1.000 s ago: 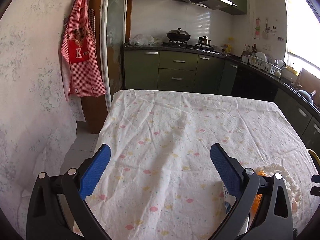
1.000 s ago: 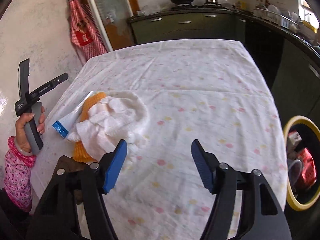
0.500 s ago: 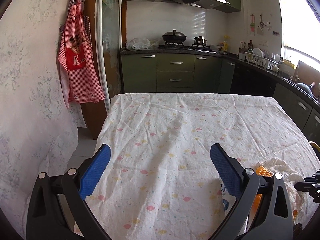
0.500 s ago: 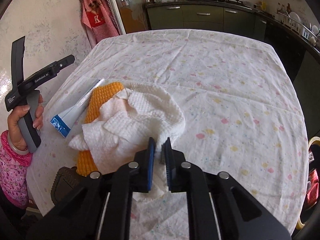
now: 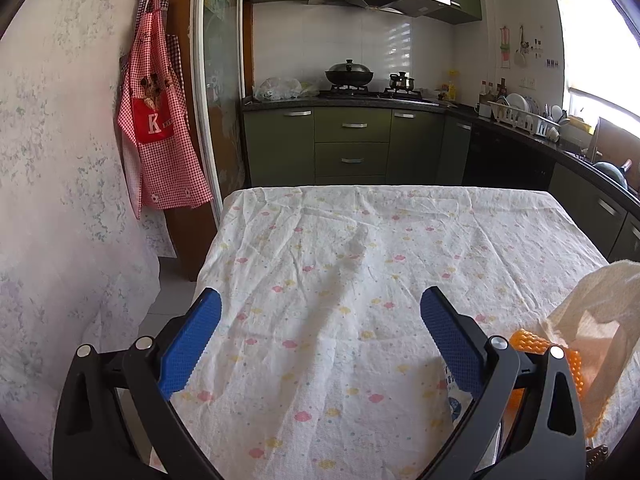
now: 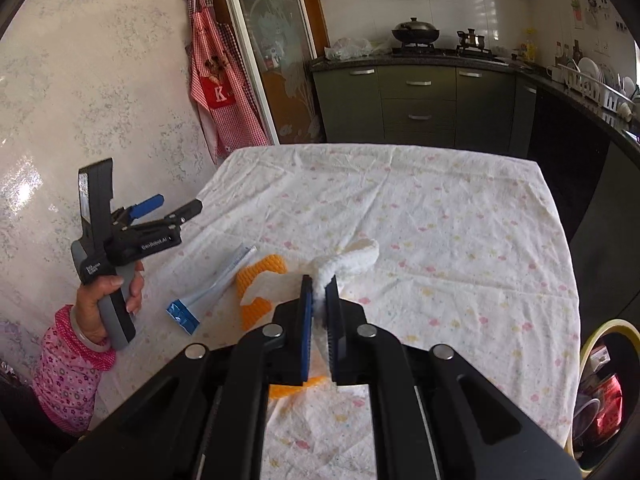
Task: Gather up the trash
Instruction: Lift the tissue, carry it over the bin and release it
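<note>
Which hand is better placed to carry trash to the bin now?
Right: the right gripper is shut on the white paper towel, near the yellow-rimmed bin. The left gripper is open, holding nothing.

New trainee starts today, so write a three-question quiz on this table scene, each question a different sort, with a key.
1. True or false: the right claw is shut on the white cloth.
2. Which claw is open and empty over the tablecloth?
A. left claw
B. right claw
3. Fill in: the orange sponge lies between the cloth and the flat ______ packet with a blue end.

Key
1. True; its pads pinch a fold of the cloth.
2. A
3. white
</note>
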{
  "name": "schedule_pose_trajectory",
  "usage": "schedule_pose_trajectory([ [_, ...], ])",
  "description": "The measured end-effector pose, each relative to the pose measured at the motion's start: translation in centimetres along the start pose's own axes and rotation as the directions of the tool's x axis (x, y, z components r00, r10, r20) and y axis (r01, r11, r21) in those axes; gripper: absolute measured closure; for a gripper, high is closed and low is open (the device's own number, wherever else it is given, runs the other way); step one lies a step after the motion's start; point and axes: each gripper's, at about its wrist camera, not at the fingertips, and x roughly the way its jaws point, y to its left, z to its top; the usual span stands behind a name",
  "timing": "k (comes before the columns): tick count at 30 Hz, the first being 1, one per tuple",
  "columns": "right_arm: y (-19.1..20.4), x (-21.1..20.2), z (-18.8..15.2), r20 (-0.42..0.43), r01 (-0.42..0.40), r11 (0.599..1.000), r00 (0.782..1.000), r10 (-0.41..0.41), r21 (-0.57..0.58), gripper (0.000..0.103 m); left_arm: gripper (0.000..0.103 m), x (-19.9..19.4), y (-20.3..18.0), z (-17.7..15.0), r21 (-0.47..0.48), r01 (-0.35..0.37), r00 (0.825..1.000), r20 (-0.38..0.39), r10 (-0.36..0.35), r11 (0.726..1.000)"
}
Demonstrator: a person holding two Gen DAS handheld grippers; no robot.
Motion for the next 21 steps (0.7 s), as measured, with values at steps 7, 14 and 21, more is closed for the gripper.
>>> schedule_pose_trajectory([
  [7, 0.0, -4.5, 2.8, 0.108, 0.045, 0.999, 0.993, -0.043, -0.022, 0.097, 0.005, 0.0, 0.0, 0.0, 0.002, 0.001, 1.0, 0.0, -0.001, 1.0],
  [14, -0.3, -7.7, 4.8, 0.17, 0.046, 0.999, 0.985, -0.04, -0.028, 0.096, 0.005, 0.0, -0.2, -0.1, 0.006, 0.002, 1.0, 0.0, -0.002, 1.0],
  [21, -1.4, -10.1, 6.5, 0.212, -0.018, 1.0, 0.977, 0.016, 0.006, 0.097, 0.005, -0.2, -0.4, -0.1, 0.02, 0.01, 1.0, 0.01, -0.01, 1.0],
])
